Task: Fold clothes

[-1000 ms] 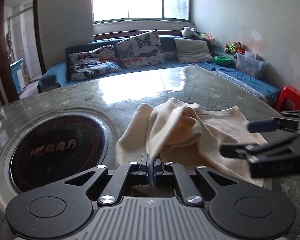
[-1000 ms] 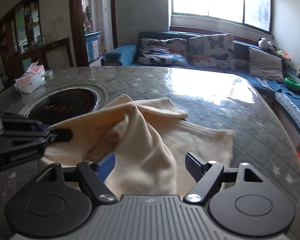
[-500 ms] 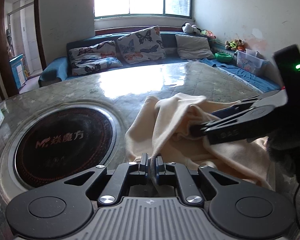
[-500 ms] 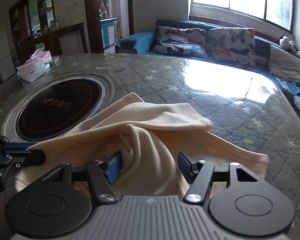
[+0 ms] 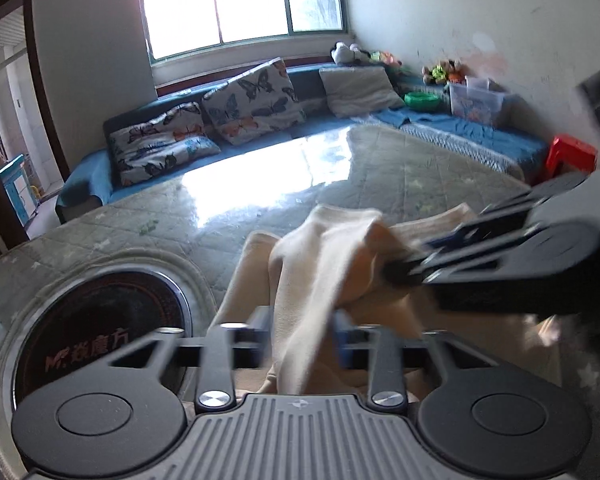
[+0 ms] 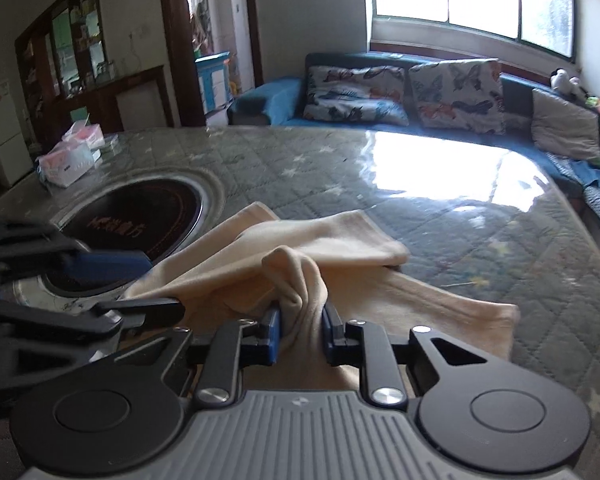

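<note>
A cream garment (image 5: 316,264) lies crumpled on the quilted table (image 5: 400,168), with a raised fold in its middle. In the left wrist view my left gripper (image 5: 302,332) is open, and a hanging fold of the cloth passes loosely between its blue pads. My right gripper (image 5: 396,270) reaches in from the right and pinches the top of that fold. In the right wrist view the right gripper (image 6: 300,332) is shut on a bunched ridge of the garment (image 6: 420,300). The left gripper (image 6: 166,283) shows at the left with its fingers apart beside the cloth's edge.
A round black induction plate (image 6: 140,216) is set into the table (image 6: 460,208) left of the garment. Tissue packs (image 6: 70,160) sit at the far left edge. A blue sofa with butterfly cushions (image 5: 252,100) runs behind the table, and a red stool (image 5: 570,156) stands at the right.
My left gripper was shut on the cloth and has opened. My right gripper moved in over the fold and closed on it, lifting the ridge slightly.
</note>
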A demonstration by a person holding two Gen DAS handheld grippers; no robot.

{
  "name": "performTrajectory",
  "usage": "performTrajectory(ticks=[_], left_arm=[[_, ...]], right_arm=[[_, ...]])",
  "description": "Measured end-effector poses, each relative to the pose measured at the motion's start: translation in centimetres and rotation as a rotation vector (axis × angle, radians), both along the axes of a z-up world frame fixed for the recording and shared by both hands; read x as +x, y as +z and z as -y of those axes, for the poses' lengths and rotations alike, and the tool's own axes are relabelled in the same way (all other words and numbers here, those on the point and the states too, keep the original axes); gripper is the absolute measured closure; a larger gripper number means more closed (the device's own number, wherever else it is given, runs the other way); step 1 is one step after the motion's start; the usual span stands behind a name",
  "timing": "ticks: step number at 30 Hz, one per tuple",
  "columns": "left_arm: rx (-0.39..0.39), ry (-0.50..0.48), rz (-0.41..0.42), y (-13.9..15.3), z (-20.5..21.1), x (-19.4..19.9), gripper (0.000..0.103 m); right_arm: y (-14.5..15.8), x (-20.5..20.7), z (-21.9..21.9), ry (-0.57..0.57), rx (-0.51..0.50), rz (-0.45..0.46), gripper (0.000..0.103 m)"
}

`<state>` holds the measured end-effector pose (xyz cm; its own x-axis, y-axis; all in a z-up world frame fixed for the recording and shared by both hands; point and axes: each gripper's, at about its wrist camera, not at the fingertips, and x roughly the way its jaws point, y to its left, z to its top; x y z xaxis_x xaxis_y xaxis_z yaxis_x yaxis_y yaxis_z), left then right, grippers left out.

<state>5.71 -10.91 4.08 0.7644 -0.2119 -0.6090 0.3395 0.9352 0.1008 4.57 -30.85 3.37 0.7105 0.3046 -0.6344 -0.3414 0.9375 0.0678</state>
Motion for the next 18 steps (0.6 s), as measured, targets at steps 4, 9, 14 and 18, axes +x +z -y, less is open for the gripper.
performTrajectory(ticks=[4, 9, 14, 18], left_arm=[[-0.006, 0.018, 0.014, 0.0, -0.5, -0.1, 0.098], [-0.043, 0.077, 0.062, 1.5, -3.2, -2.2, 0.100], [-0.086, 0.152, 0.101, 3.1, -6.3, -4.6, 0.102], [-0.108, 0.201, 0.114, 3.8, -8.7, -6.7, 0.102]], right_arm=[[1.2, -1.2, 1.5, -0.043, 0.012, 0.037, 0.084], [3.2, -4.0, 5.1, -0.134, 0.048, 0.099, 0.084], [4.3, -6.7, 8.3, -0.222, 0.077, 0.137, 0.084], [4.1, -8.8, 10.6, -0.290, 0.104, 0.146, 0.084]])
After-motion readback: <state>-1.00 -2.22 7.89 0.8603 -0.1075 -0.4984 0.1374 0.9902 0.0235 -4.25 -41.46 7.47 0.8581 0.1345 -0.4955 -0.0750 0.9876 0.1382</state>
